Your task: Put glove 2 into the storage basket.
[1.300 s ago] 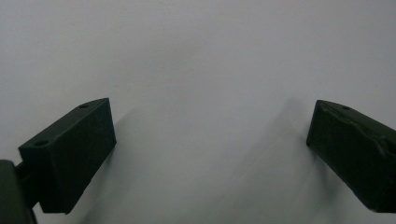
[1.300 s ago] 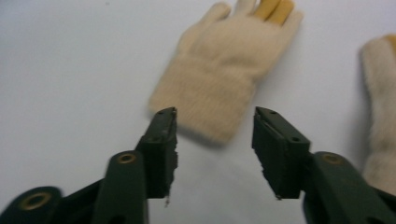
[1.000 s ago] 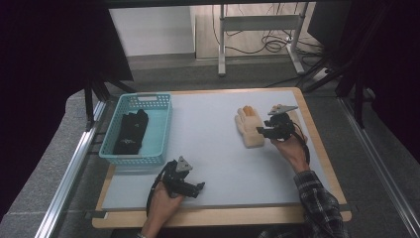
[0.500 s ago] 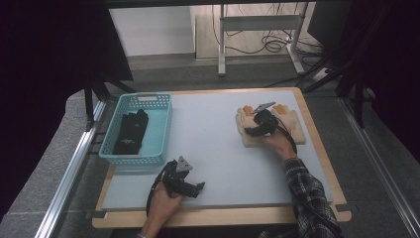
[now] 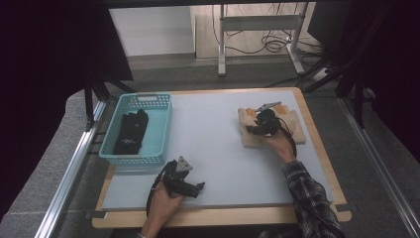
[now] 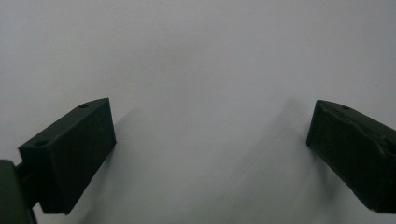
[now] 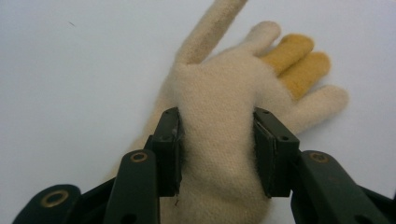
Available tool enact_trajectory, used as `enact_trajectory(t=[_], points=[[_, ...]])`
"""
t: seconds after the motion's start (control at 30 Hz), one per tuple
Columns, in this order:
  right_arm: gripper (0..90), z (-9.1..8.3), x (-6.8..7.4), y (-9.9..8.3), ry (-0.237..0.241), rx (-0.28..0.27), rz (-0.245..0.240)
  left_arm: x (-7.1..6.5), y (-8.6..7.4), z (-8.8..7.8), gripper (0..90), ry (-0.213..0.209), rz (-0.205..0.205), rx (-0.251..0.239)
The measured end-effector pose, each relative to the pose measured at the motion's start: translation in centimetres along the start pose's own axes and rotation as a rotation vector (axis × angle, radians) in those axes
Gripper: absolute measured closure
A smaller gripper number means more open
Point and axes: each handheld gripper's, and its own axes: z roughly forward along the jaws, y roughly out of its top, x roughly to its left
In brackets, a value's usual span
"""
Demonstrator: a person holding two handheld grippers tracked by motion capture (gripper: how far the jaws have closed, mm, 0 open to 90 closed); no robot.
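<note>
A cream knitted glove (image 7: 219, 88) with two yellow fingertips lies flat on the grey mat at the right of the table, seen as the cream glove (image 5: 246, 130) in the high view. My right gripper (image 7: 217, 140) sits over its palm; the jaws have just been closing and both pads now pinch the wool, bunching it up between them. From above, the right gripper (image 5: 258, 127) rests on that glove. A second cream glove (image 5: 296, 124) lies just to its right. My left gripper (image 5: 197, 188) rests near the front edge, and in its own view the left gripper (image 6: 210, 144) stands wide open over bare mat.
A turquoise basket (image 5: 159, 130) stands at the table's left with black gloves (image 5: 131, 131) inside. The grey mat (image 5: 208, 134) covers most of the wooden table top.
My right gripper moved left from beside the gloves onto the left cream glove and sank onto it, jaws closing on the wool. The left gripper stayed where it was.
</note>
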Motion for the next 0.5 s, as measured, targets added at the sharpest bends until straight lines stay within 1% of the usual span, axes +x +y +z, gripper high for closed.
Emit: enact_trajectory(t=[0.03,0.07,0.1,0.13,0.2,0.27,0.3,0.33,0.43,0.5], points=[[56.3,-1.0,0.7,0.3,0.005,-0.023,0.009,0.0,0.0,0.0,1.4,0.000,0.000,0.000],[56.3,-1.0,0.7,0.3,0.005,-0.023,0.009,0.0,0.0,0.0,1.4,0.000,0.000,0.000],[55.9,-2.3,1.6,0.6,0.009,-0.054,0.004,0.0,0.0,0.0,1.4,0.000,0.001,0.000],[55.6,-2.7,2.0,0.6,0.012,-0.064,0.005,0.0,0.0,0.0,1.4,0.001,0.002,0.002],[55.2,-3.9,3.3,0.8,0.029,-0.098,0.001,0.0,0.0,0.0,1.4,0.001,0.002,0.002],[55.0,-4.8,4.8,0.8,0.042,-0.111,-0.003,0.0,0.0,0.0,1.4,0.000,0.001,0.001],[55.0,-4.8,4.8,0.8,0.042,-0.111,-0.003,0.0,0.0,0.0,1.4,0.000,0.001,0.001],[54.7,-5.7,6.6,0.6,0.057,-0.120,0.000,0.0,0.0,0.0,1.4,0.000,0.001,0.001],[54.4,-6.2,8.7,0.2,0.068,-0.127,-0.005,0.0,0.0,0.0,1.4,0.001,0.001,0.000],[54.2,-6.2,10.0,-0.3,0.065,-0.130,-0.009,0.0,0.0,0.0,1.5,0.001,-0.001,-0.003]])
